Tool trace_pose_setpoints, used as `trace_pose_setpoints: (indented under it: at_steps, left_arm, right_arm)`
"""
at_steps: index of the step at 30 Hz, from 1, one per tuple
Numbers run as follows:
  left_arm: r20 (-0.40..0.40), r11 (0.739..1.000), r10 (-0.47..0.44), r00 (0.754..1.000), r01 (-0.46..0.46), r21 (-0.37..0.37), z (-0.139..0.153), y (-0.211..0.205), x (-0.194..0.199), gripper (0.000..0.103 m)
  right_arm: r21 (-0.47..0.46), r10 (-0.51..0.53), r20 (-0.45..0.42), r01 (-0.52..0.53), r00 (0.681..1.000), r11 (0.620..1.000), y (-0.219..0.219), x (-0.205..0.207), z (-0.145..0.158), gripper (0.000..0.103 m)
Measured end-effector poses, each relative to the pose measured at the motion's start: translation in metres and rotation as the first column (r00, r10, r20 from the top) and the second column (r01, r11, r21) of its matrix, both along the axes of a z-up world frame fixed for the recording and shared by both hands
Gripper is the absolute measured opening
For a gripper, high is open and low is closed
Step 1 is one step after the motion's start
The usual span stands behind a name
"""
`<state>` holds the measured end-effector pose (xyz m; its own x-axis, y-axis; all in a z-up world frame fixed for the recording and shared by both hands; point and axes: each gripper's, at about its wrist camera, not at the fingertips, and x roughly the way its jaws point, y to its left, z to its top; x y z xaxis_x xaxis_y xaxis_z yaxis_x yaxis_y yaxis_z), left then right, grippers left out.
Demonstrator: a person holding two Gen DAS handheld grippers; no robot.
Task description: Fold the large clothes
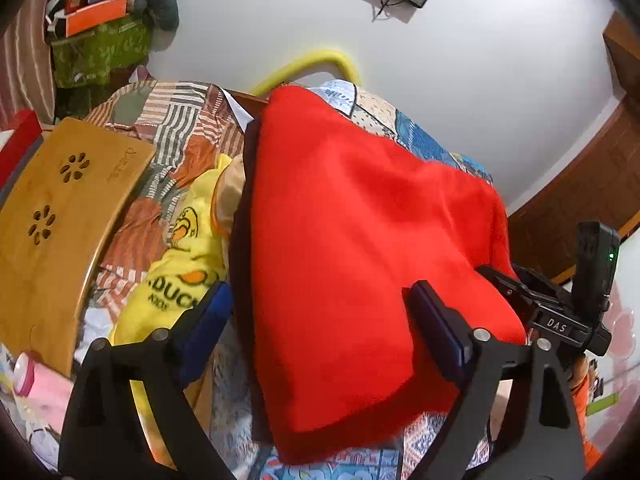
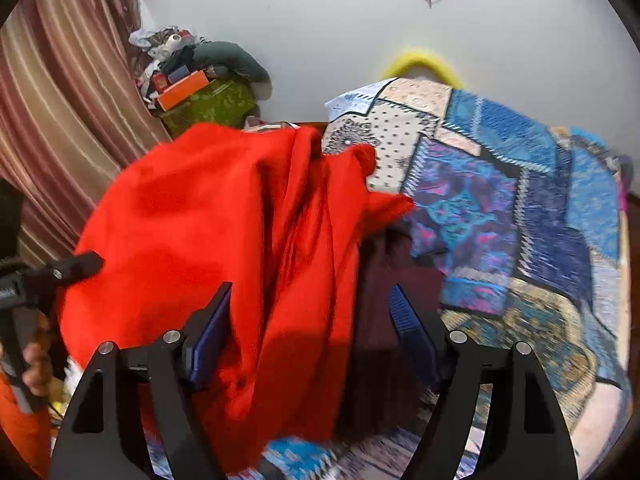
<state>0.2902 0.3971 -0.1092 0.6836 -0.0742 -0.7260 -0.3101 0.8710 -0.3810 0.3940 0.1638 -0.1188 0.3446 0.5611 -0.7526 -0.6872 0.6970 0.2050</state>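
While the red garment [image 1: 360,240] lies heaped on the bed over a patchwork bedspread [image 2: 500,200], both tools hang above it with nothing clamped; the left hand-held gripper [image 1: 320,320] has its jaws wide apart, one blue pad [image 1: 436,324] resting against the red cloth and the other at the cloth's left edge beside a dark garment [image 1: 244,240] that shows from under the red one; the right hand-held gripper [image 2: 310,332] also stands with jaws apart, the folds of the red cloth and a strip of maroon fabric [image 2: 384,320] lying between its pads without being pinched. To the left of the red heap, in the left wrist view, a yellow duck-print garment [image 1: 180,280] lies on the bed, near a wooden lap desk [image 1: 52,220]; behind the bed, a yellow tube [image 1: 316,60] curves against the white wall; a striped curtain [image 2: 60,120] hangs at the left of the right wrist view.
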Motion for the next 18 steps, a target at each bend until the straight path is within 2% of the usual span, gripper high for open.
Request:
trace_pose_setpoints:
  at_steps: [3, 6, 9, 11, 16, 18]
  left_arm:
    - [-0.014, 0.999, -0.02, 1.0, 0.02, 0.034, -0.003, -0.021, -0.014, 0.091]
    - [-0.026, 0.998, -0.001, 1.0, 0.003, 0.067, -0.004, -0.038, -0.028, 0.091]
    - [-0.023, 0.997, 0.01, 1.0, -0.008, 0.076, 0.0, -0.049, -0.042, 0.09]
    - [-0.012, 0.994, 0.029, 0.999, -0.028, 0.108, 0.01, -0.058, -0.053, 0.09]
    - [0.1, 0.987, 0.046, 0.994, -0.061, 0.146, 0.053, -0.08, -0.091, 0.09]
    - [0.171, 0.977, 0.049, 0.984, -0.083, 0.196, 0.079, -0.095, -0.113, 0.09]
  right_arm:
    - [-0.014, -0.015, 0.025, 0.015, 1.0, 1.0, -0.016, -0.015, 0.001, 0.074]
    - [0.0, -0.039, 0.025, 0.039, 0.999, 0.999, -0.03, -0.024, 0.006, 0.074]
    - [0.013, -0.037, 0.022, 0.037, 0.999, 0.999, -0.042, -0.038, 0.017, 0.074]
    - [0.031, -0.041, 0.051, 0.04, 0.998, 0.999, -0.049, -0.05, 0.03, 0.074]
    - [0.135, -0.055, 0.145, 0.035, 0.988, 0.99, -0.073, -0.087, 0.077, 0.074]
    - [0.177, -0.062, 0.2, 0.026, 0.978, 0.984, -0.084, -0.107, 0.097, 0.074]
